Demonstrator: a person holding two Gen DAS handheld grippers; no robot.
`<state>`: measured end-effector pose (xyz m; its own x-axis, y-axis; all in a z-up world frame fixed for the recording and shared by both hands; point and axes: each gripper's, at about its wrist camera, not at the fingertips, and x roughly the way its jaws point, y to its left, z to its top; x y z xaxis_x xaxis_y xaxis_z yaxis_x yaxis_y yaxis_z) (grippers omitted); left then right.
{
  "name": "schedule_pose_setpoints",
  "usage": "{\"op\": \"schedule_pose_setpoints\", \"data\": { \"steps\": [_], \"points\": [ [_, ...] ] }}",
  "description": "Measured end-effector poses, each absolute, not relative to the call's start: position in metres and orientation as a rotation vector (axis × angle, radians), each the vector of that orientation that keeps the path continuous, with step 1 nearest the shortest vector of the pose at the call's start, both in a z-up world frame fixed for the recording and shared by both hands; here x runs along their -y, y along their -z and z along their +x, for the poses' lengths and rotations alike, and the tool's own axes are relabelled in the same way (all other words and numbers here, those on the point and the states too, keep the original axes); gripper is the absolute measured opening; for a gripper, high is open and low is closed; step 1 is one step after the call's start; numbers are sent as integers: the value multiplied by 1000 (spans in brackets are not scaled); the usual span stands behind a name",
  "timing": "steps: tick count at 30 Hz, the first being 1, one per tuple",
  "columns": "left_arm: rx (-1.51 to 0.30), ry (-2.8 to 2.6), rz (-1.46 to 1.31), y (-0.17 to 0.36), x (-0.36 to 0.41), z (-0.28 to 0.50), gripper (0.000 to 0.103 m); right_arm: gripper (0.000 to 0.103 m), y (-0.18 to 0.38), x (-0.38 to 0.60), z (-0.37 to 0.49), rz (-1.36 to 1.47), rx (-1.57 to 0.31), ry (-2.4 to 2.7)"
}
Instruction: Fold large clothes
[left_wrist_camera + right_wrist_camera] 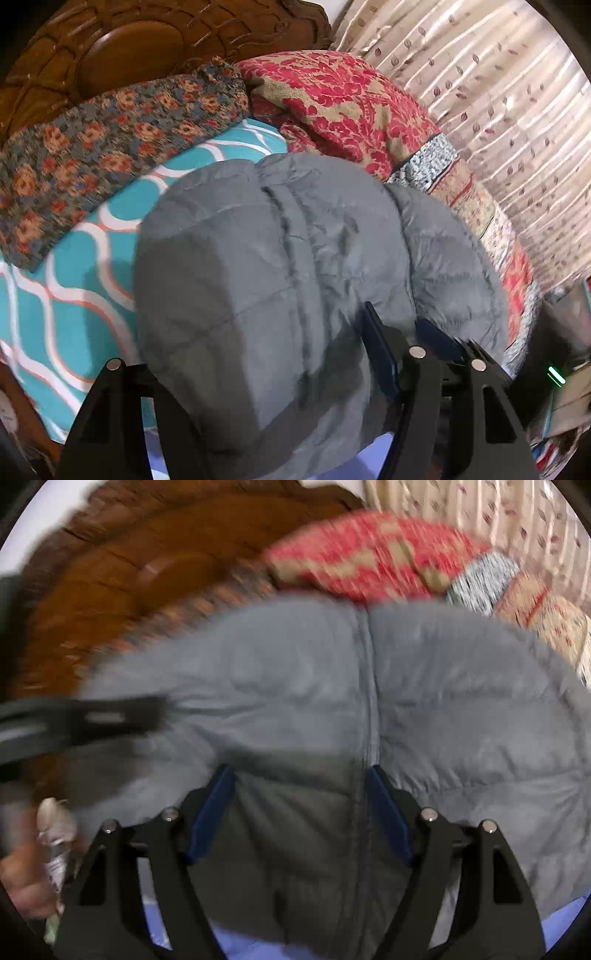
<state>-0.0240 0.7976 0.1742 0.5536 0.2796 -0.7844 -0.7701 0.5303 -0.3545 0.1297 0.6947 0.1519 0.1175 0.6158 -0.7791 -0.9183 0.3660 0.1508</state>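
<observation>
Grey puffer jacket (266, 280) bunched on a bed, both claws low over its near edge.

In the left wrist view the left claw (255, 354) stands spread, its near finger (380, 354) against the jacket's right side and the bulk of the padding filling the gap; whether the pads press I cannot tell. In the blurred right wrist view the right claw (299, 812) is spread, blue pads (388, 812) either side of the jacket's dark near fold and zip seam, not clearly squeezing. Beyond the jacket lies a teal wavy sheet (74, 277), then a floral pillow (110, 147) at left and a red blanket (351, 103) at right; farthest, a carved wooden headboard (129, 48) and curtains (498, 92).
</observation>
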Motion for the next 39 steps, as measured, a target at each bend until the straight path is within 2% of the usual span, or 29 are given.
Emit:
{"op": "schedule_pose_setpoints", "data": {
  "steps": [3, 6, 9, 11, 18, 25, 39],
  "points": [
    [-684, -781, -691, -191, -804, -56, 85, 74, -131, -712, 143, -407, -942, -1110],
    [-528, -785, -701, -219, -807, -86, 85, 77, -127, -719, 143, -393, -943, -1119],
    [-431, -680, -628, -248, -789, -69, 85, 78, -133, -719, 138, -400, -915, -1151],
    [-462, -669, -554, -249, -779, -44, 85, 78, -144, -711, 143, -365, -905, -1196],
    [-618, -842, -484, -182, -794, 4, 85, 78, -193, -662, 212, -301, -786, -1090],
    [-707, -922, -394, -144, -796, 13, 85, 71, -165, -628, 305, -150, -946, -948],
    [-713, -965, -342, -135, -794, 22, 85, 74, -137, -650, 299, -279, -916, -915]
  ]
}}
